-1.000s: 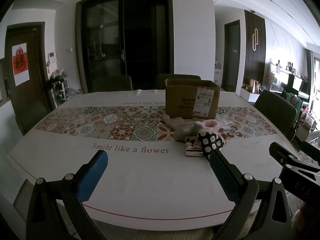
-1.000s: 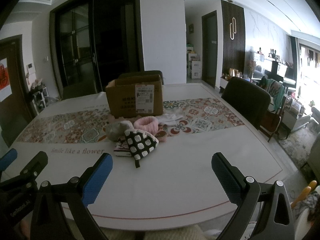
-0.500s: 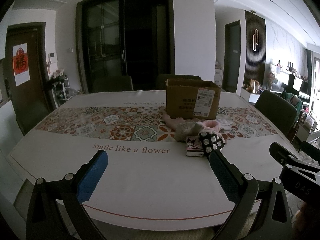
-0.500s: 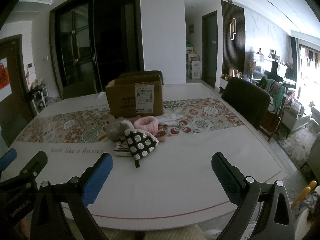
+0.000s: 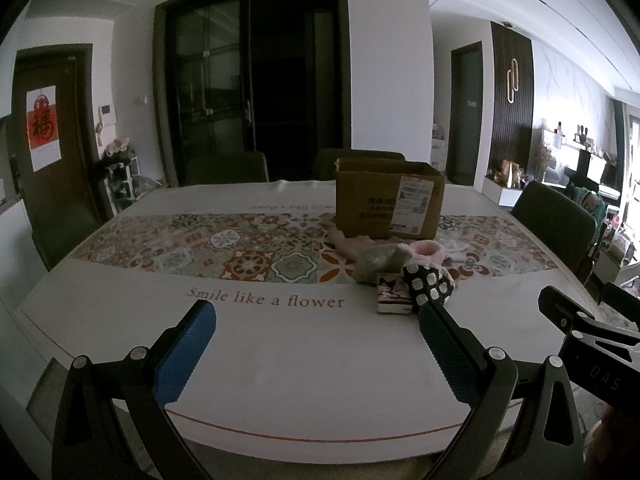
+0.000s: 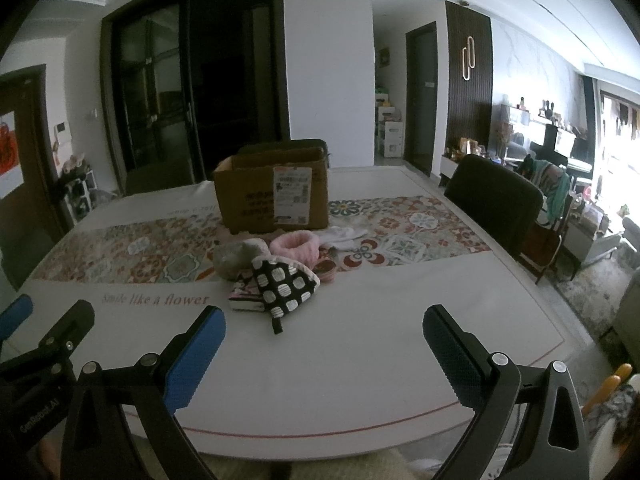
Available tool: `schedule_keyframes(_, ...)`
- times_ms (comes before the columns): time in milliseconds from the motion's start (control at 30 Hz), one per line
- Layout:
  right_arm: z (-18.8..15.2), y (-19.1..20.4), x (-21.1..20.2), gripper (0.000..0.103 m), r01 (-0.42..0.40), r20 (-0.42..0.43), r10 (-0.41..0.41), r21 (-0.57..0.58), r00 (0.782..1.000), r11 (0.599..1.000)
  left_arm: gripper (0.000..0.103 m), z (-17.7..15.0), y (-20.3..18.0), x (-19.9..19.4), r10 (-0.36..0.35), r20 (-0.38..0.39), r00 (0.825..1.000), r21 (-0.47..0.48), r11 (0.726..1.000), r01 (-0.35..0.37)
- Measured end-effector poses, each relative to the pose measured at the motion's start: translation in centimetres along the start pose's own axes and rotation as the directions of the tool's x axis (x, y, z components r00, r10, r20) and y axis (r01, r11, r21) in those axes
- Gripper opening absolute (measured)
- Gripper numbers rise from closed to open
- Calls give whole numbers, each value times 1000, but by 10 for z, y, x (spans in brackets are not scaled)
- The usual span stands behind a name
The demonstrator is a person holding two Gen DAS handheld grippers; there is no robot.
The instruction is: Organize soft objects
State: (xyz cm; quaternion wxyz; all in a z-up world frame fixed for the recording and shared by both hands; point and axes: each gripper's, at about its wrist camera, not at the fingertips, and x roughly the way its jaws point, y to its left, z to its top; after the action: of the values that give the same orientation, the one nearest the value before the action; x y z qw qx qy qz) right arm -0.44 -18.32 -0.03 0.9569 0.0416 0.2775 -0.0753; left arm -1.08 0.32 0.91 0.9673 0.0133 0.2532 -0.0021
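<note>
Left gripper [image 5: 316, 338] and right gripper [image 6: 323, 340] hover level over the near edge of the surface [image 6: 360, 340], both wide open and empty; the soft things [image 6: 280, 264] lie piled ahead, before the cardboard box [image 6: 272, 200]

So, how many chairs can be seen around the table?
3. Two dark chairs stand at the far side, one left of the cardboard box at, one behind it. A third is at the table's right side. Others may be hidden.
</note>
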Motion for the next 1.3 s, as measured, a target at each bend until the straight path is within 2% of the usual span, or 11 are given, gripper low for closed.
schedule_keyframes(267, 2, 22, 18, 101, -8, -15, 7, -28, 1000, 1000, 103, 4, 21, 17, 13, 21, 1000, 6, 1000, -13)
schedule_keyframes(600, 8, 52, 58, 101, 6, -56, -8, -33, 998, 999, 103, 9, 40, 74, -91, -19, 996, 58, 994, 92)
schedule_keyframes(800, 11, 63, 96, 101, 5, -120, -5, 3, 993, 1000, 103, 17, 39, 121, -168, -64, 984, 113, 978, 174)
schedule_keyframes(967, 12, 67, 125, 101, 40, -147, -36, 27, 988, 999, 103, 20, 32, 160, -223, -115, 968, 162, 957, 240)
schedule_keyframes(1300, 12, 64, 184, 101, 83, -227, -64, 77, 972, 994, 101, 19, 17, 220, -275, -179, 944, 195, 931, 308)
